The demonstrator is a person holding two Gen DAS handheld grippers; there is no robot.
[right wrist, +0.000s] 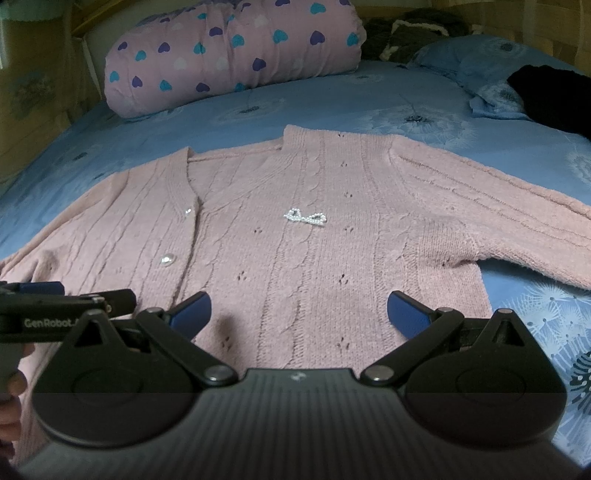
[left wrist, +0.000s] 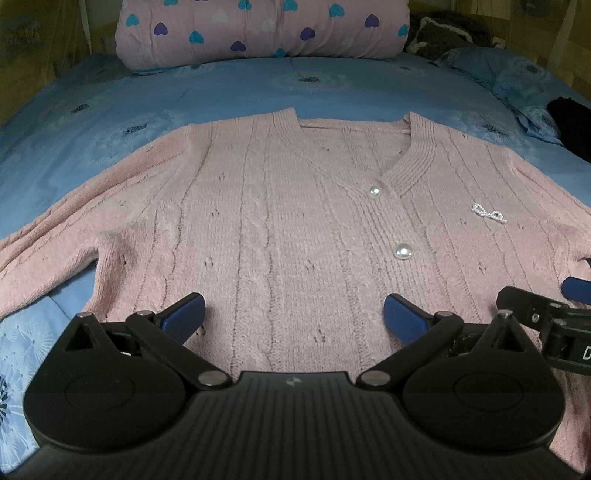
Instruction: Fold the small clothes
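Observation:
A pink knitted cardigan [left wrist: 288, 206] lies flat and face up on the blue bed, sleeves spread out to both sides, with pearl buttons and a small bead bow. It also shows in the right wrist view [right wrist: 306, 243]. My left gripper [left wrist: 294, 314] is open and empty, above the cardigan's lower left front. My right gripper [right wrist: 299, 314] is open and empty, above the lower right front. Each gripper shows at the edge of the other's view: the right one [left wrist: 576, 291], the left one [right wrist: 40, 288].
The blue dandelion-print bed sheet [left wrist: 110, 107] surrounds the cardigan. A pink rolled quilt with hearts [left wrist: 258, 29] lies at the head of the bed. A blue pillow [right wrist: 480, 59] and a black garment [right wrist: 546, 96] lie at the far right. A grey item [left wrist: 439, 29] sits behind.

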